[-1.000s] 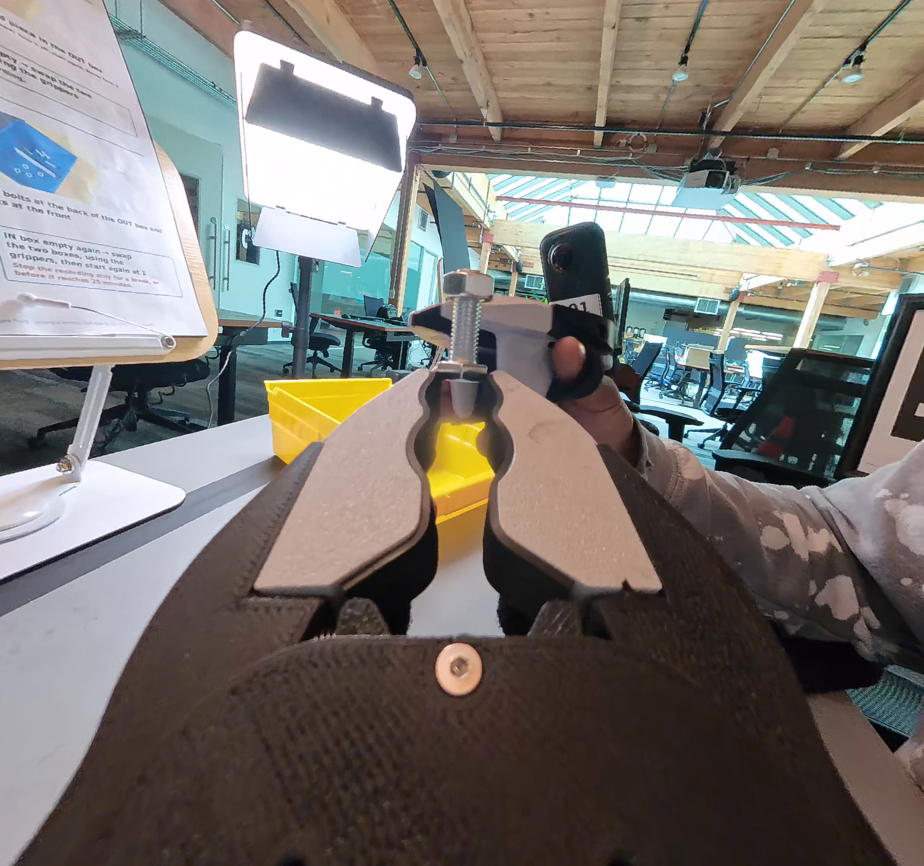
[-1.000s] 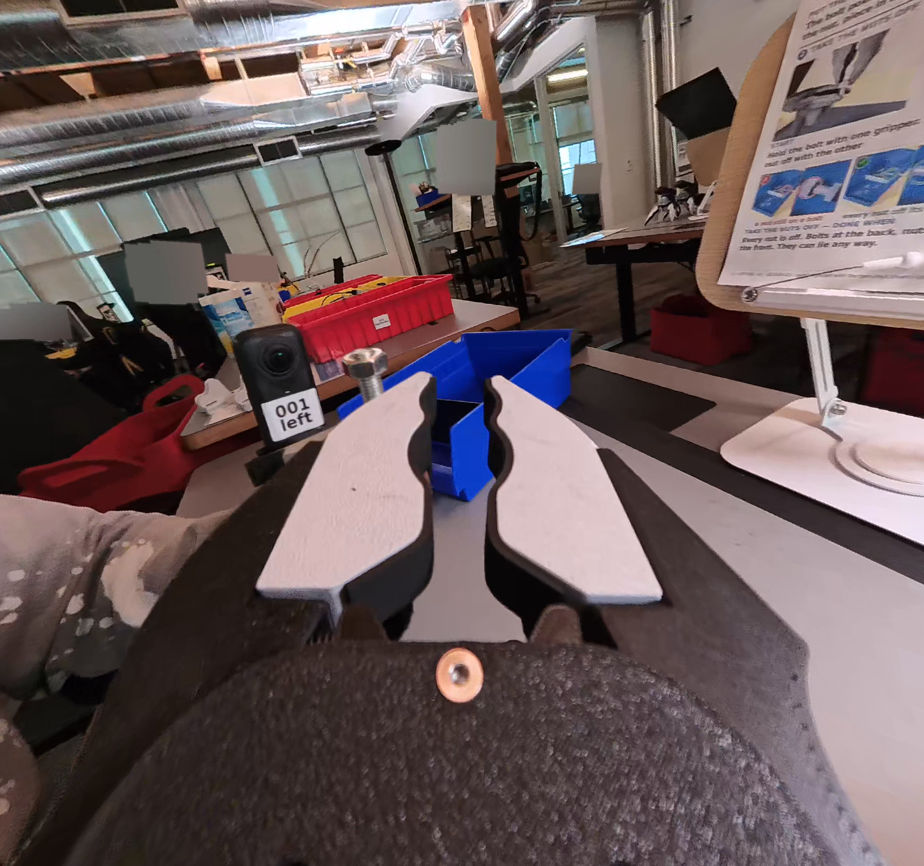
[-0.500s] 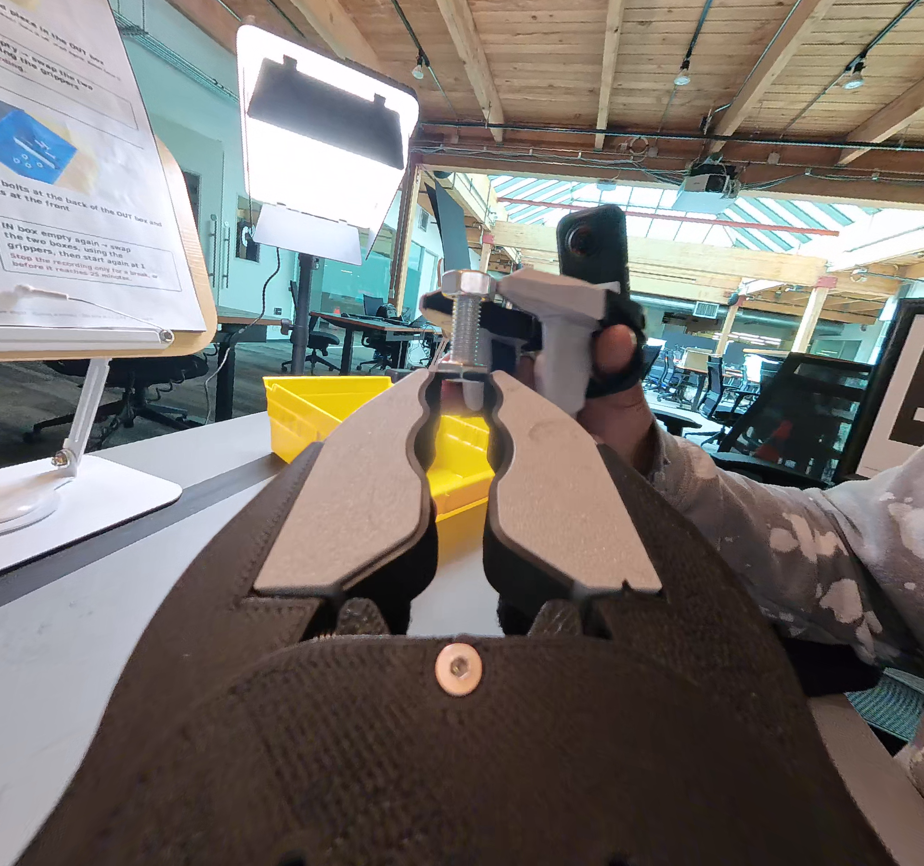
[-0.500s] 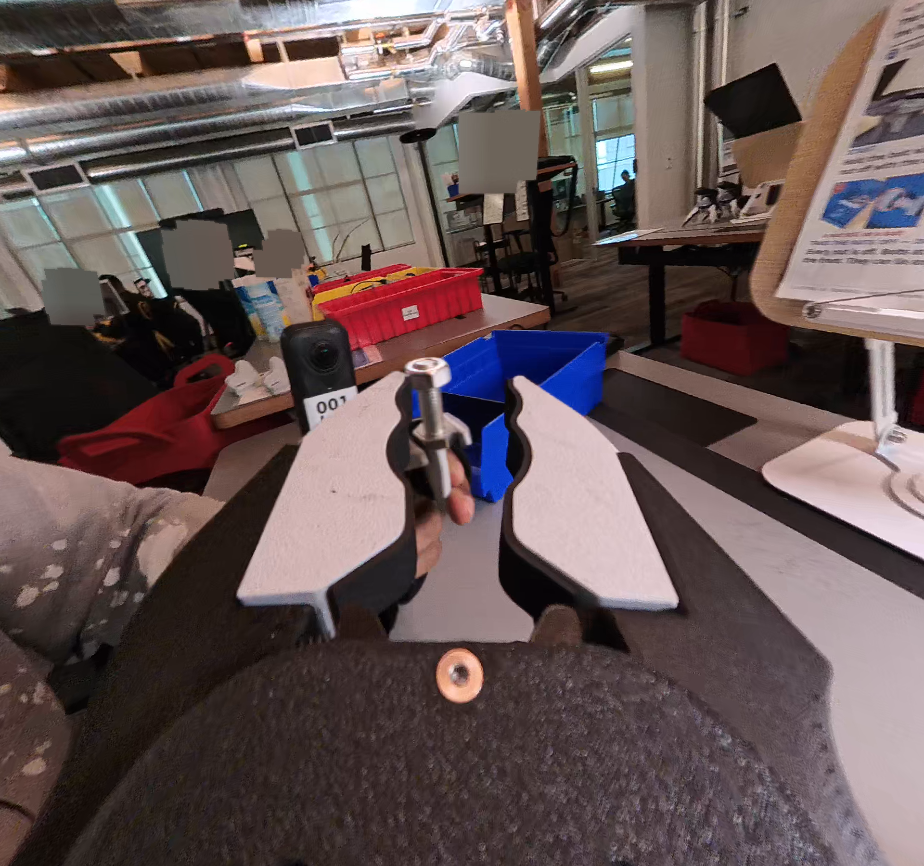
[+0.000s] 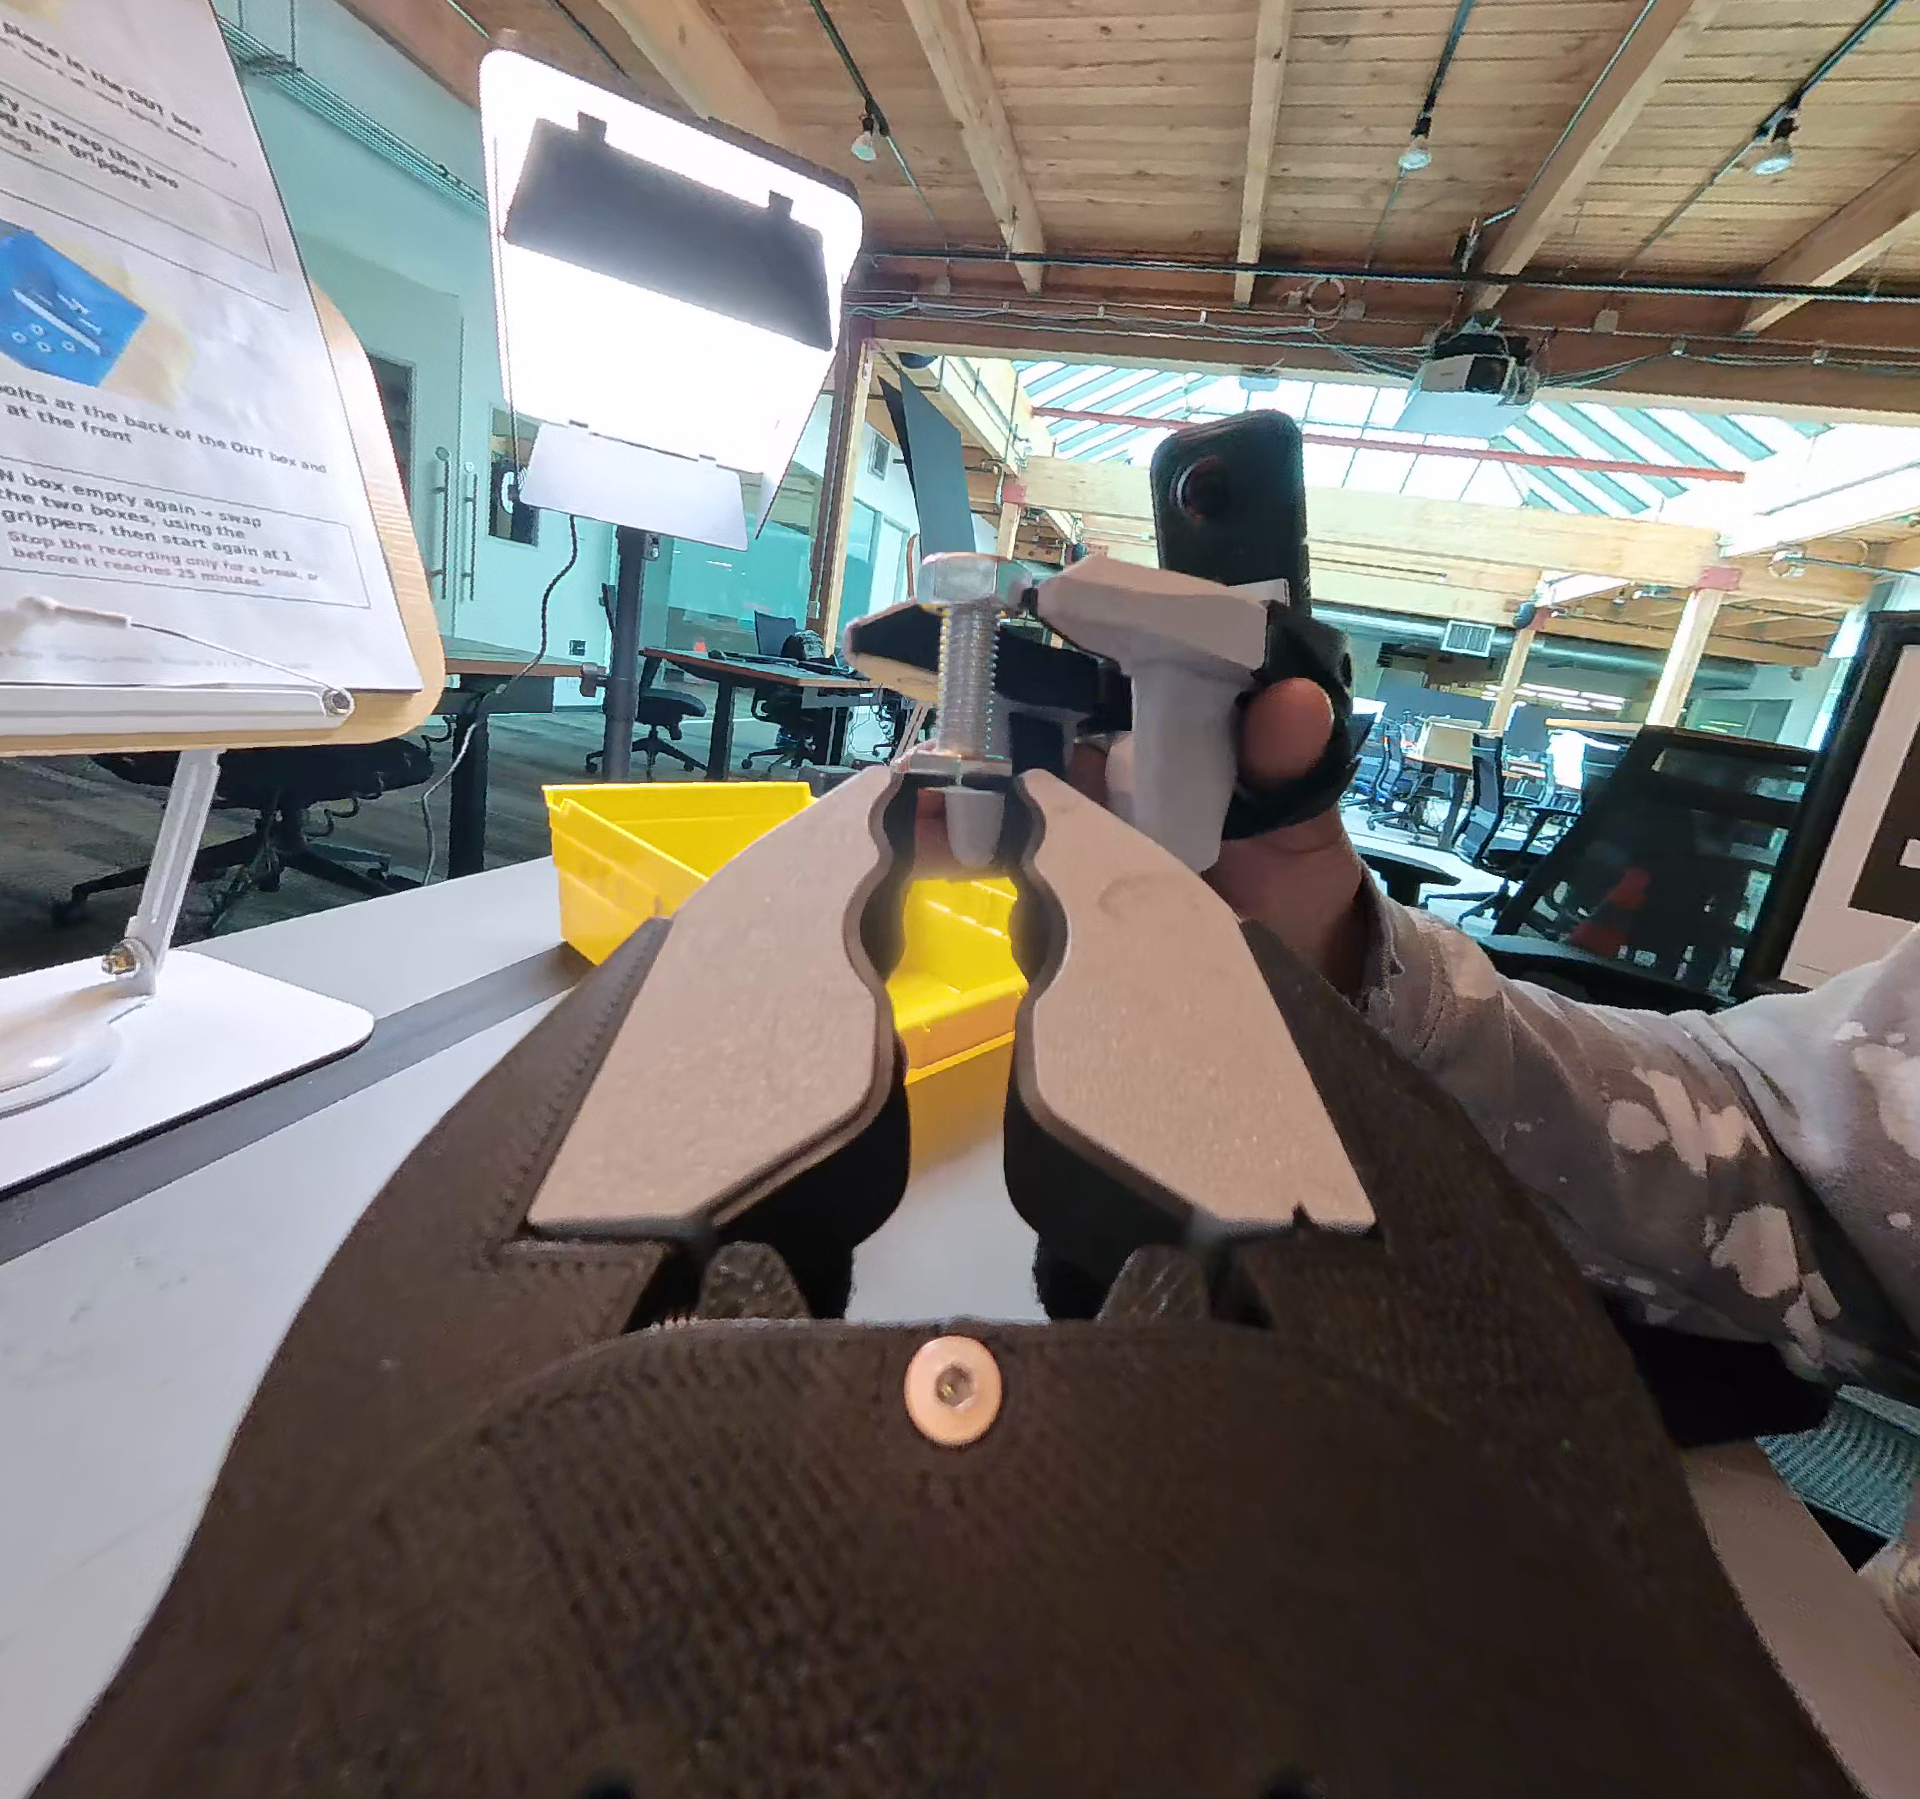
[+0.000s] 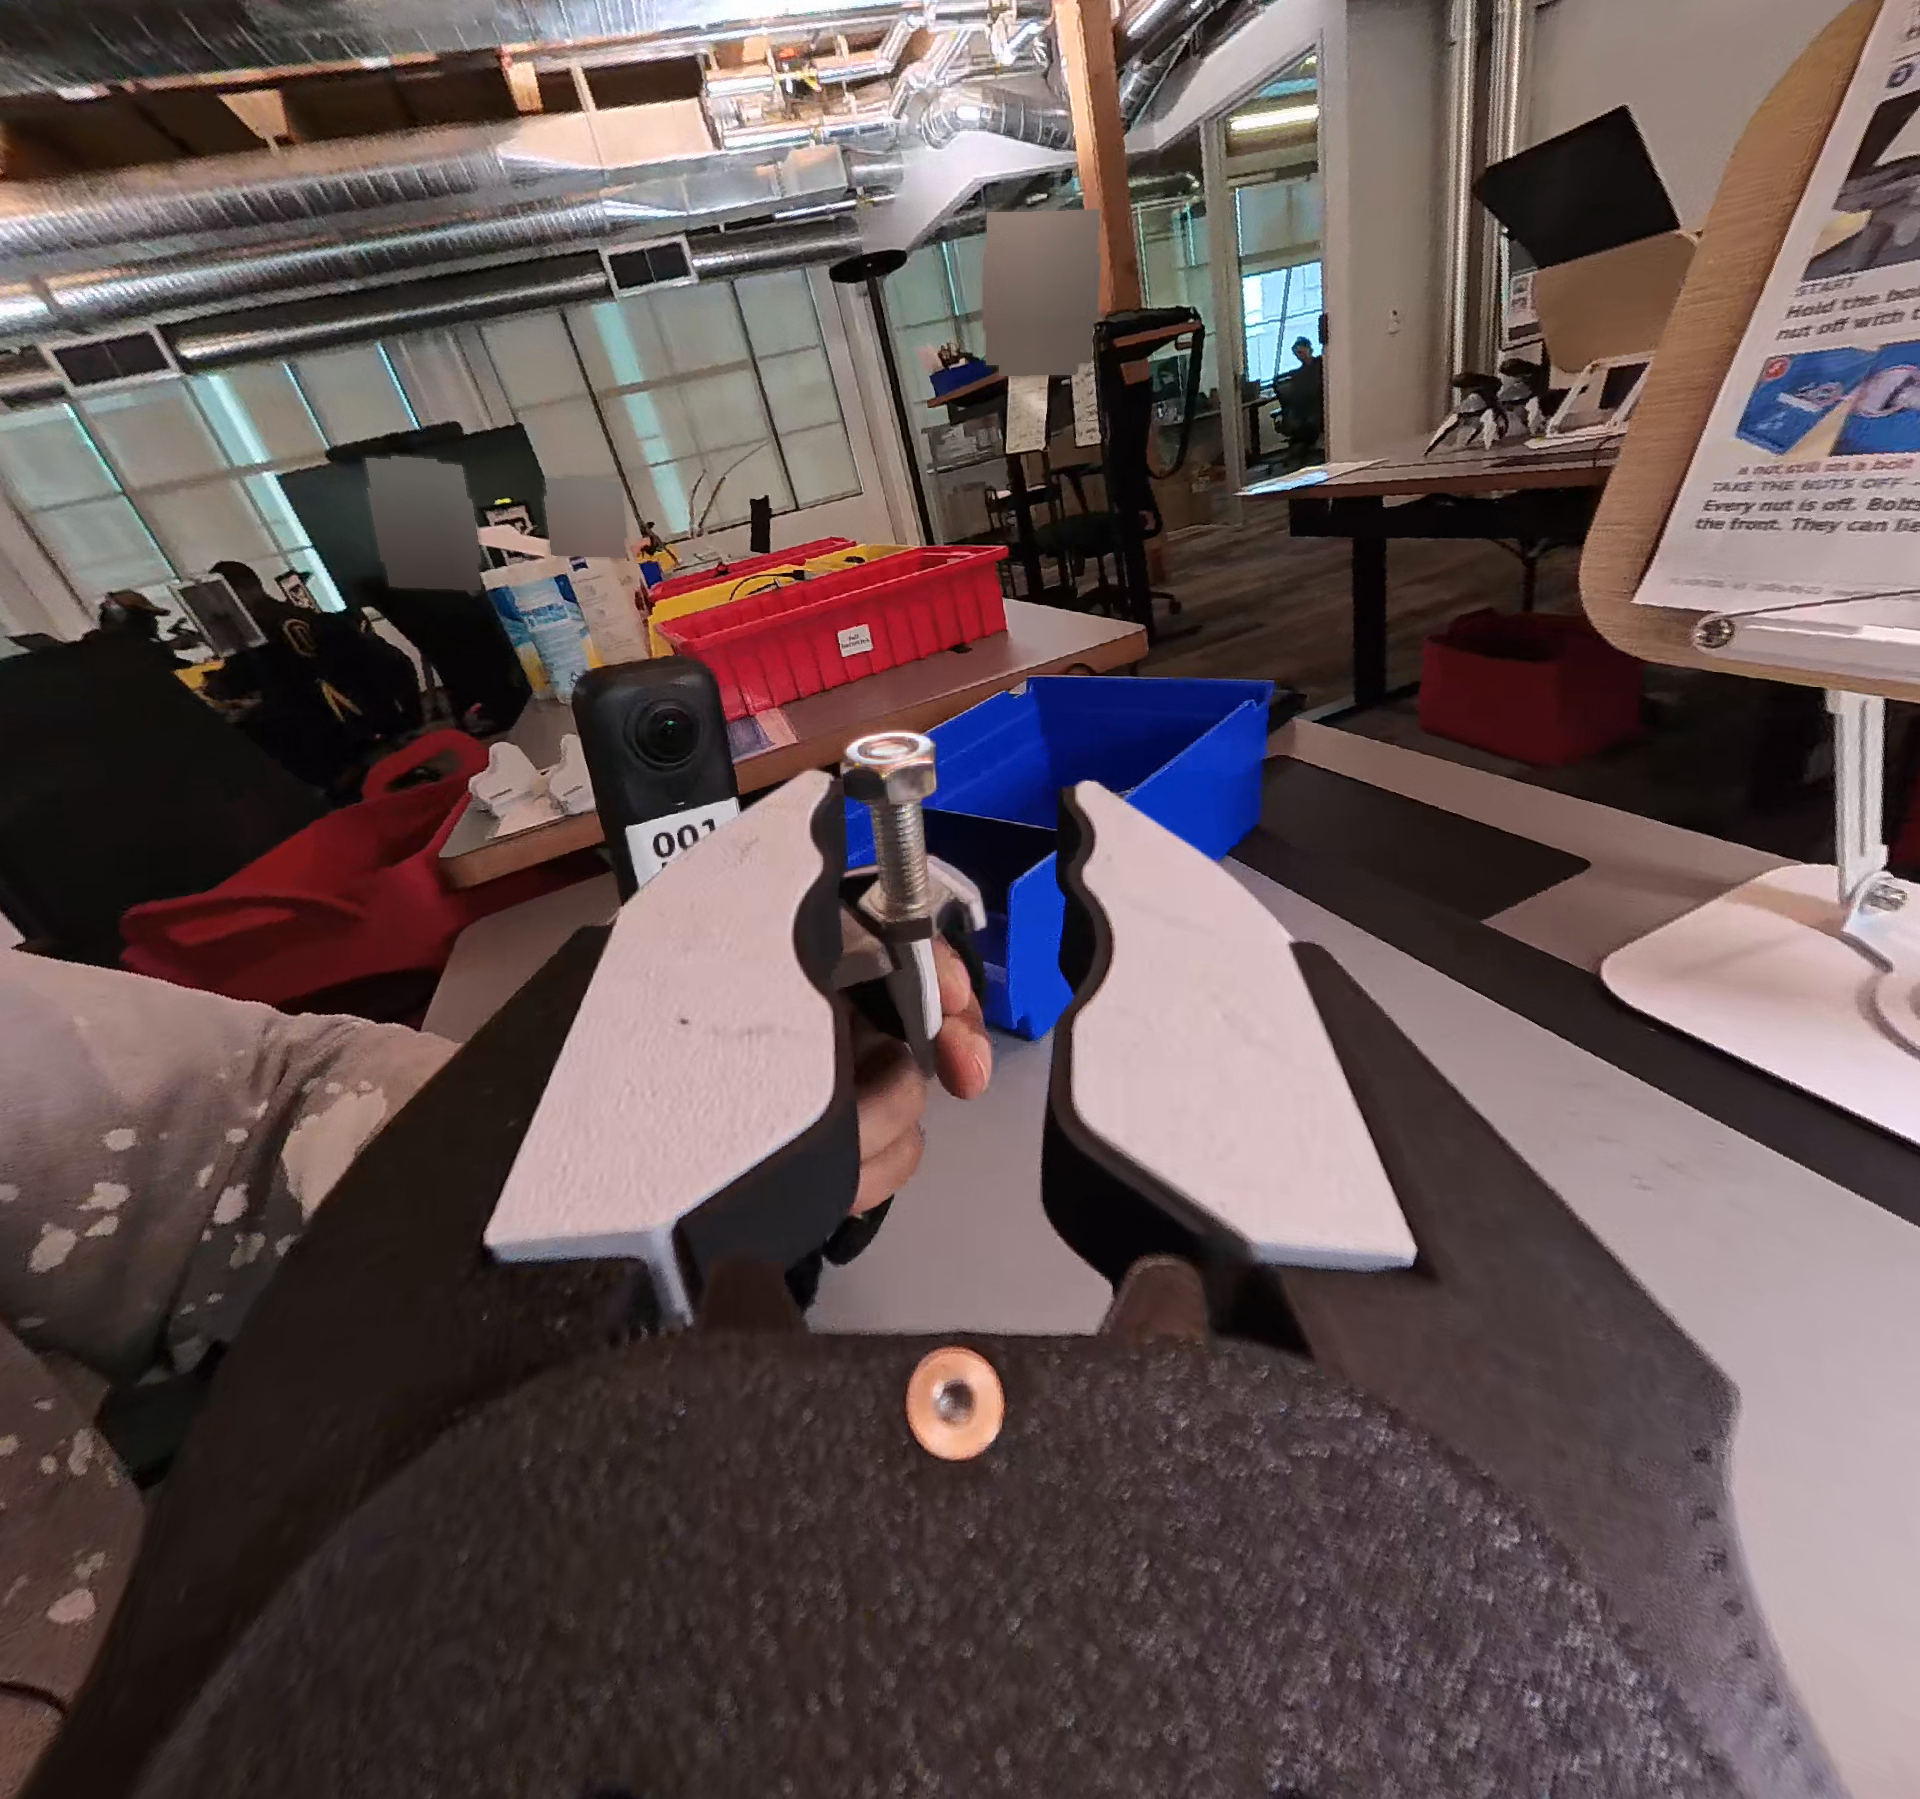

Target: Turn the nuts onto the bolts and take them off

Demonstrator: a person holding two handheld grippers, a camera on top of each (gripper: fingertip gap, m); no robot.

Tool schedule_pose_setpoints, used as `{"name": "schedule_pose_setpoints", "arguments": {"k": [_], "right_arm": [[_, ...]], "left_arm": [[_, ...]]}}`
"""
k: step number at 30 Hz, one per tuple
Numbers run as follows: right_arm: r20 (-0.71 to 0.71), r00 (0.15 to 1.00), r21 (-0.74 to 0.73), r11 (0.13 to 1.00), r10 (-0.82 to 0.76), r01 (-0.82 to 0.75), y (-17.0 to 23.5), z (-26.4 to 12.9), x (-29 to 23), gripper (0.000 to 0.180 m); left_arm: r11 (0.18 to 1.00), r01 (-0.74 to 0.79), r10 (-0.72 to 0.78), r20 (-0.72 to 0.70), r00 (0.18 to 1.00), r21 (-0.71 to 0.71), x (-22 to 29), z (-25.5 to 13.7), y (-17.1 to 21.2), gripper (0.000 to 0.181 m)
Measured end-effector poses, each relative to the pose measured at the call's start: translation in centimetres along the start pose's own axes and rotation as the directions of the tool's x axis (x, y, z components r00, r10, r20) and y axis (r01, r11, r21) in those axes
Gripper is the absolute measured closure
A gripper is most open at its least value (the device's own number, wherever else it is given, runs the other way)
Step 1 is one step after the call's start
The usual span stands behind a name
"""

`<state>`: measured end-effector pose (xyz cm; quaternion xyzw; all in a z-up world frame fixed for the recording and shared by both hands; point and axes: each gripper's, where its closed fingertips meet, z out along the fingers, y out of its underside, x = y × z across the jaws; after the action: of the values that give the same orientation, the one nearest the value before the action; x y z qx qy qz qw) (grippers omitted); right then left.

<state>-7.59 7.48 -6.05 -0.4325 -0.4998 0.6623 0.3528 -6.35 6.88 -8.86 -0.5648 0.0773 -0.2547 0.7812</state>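
Observation:
A silver bolt (image 5: 964, 679) stands upright in the air, hex head on top, with a nut (image 5: 951, 764) low on its thread. My left gripper (image 5: 961, 793) is shut on the bolt's lower end, just under the nut. In the right wrist view the bolt (image 6: 902, 850) and nut (image 6: 916, 910) stand between the wide-open fingers of my right gripper (image 6: 951, 814), which do not touch it. The left gripper's tips (image 6: 920, 975) show below the nut. The right gripper (image 5: 997, 632) also shows in the left wrist view, straddling the upper thread.
A yellow bin (image 5: 665, 845) stands on the grey table behind the left gripper, a blue bin (image 6: 1143, 762) behind the right one. An instruction sheet on a white stand (image 5: 156, 918) is at the table's far side (image 6: 1818, 960). A bright light panel (image 5: 665, 295) stands beyond. Only a small space, under 4 cm, lies between the two pairs of fingers.
My right gripper has opened from nearly shut to wide and moved so the bolt now stands between its fingers. The left gripper has kept its hold on the bolt.

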Motion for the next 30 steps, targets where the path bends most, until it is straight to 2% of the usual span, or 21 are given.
{"name": "schedule_pose_setpoints", "arguments": {"k": [1,2,4,10,13,14,15,17,21,25,26,27,30], "right_arm": [[-0.006,1.0,0.008,1.0,0.015,-0.015,-0.1,-0.2,0.3,0.143],[-0.052,0.998,0.021,0.999,0.035,-0.034,-0.3,-0.5,1.4,0.159],[-0.089,0.995,0.049,0.998,0.038,-0.034,-0.8,-1.2,2.5,0.163],[0.004,1.0,0.013,1.0,-0.008,0.008,-0.5,-0.3,-0.2,0.144],[-0.005,1.0,0.018,1.0,0.002,-0.002,-0.4,-0.2,0.2,0.147],[-0.028,0.999,0.027,1.0,0.017,-0.017,-0.5,-0.5,0.8,0.159],[-0.061,0.998,0.04,0.999,0.018,-0.016,-0.7,-0.8,1.6,0.161],[-0.071,0.997,0.04,0.999,0.013,-0.011,-0.9,-1.2,2.0,0.159],[-0.004,1.0,0.032,0.999,-0.009,0.009,-0.9,-0.6,0.2,0.148],[0.013,1.0,0.022,1.0,-0.017,0.017,-0.6,-0.2,-0.5,0.147],[0.011,1.0,0.031,0.999,-0.01,0.01,-0.8,-0.4,-0.2,0.148],[-0.03,1.0,0.044,0.999,0.003,-0.001,-1.0,-0.8,0.7,0.163],[-0.054,0.999,0.064,0.998,-0.002,0.005,-1.6,-1.5,1.5,0.163]], "left_arm": [[1.0,0.007,-0.007,0.0,1.0,0.004,0.0,0.0,-0.1,0.163],[1.0,0.013,-0.012,-0.011,1.0,0.018,0.0,-0.2,-0.4,0.162],[1.0,-0.007,0.007,-0.004,1.0,0.014,0.0,-0.2,-0.6,0.164],[1.0,0.006,-0.006,0.006,1.0,-0.007,-0.3,0.0,0.2,0.163],[1.0,0.004,-0.004,0.002,1.0,-0.007,0.0,0.0,0.1,0.163],[1.0,0.01,-0.01,-0.002,1.0,0.003,-0.1,-0.1,-0.1,0.163],[1.0,0.008,-0.008,-0.005,1.0,0.007,-0.1,-0.1,-0.2,0.164],[1.0,0.002,-0.002,-0.001,1.0,0.012,-0.1,-0.2,-0.4,0.164],[1.0,0.018,-0.018,-0.002,1.0,0.009,-0.1,-0.1,-0.1,0.163],[0.999,0.034,-0.034,-0.022,0.999,0.015,0.5,0.1,0.0,0.164],[0.998,0.054,-0.053,-0.031,0.998,0.021,0.6,0.1,-0.1,0.164],[0.996,0.074,-0.072,-0.05,0.996,0.042,0.7,0.0,-0.4,0.164],[0.995,0.083,-0.08,-0.062,0.995,0.052,0.9,0.0,-0.7,0.164]]}}
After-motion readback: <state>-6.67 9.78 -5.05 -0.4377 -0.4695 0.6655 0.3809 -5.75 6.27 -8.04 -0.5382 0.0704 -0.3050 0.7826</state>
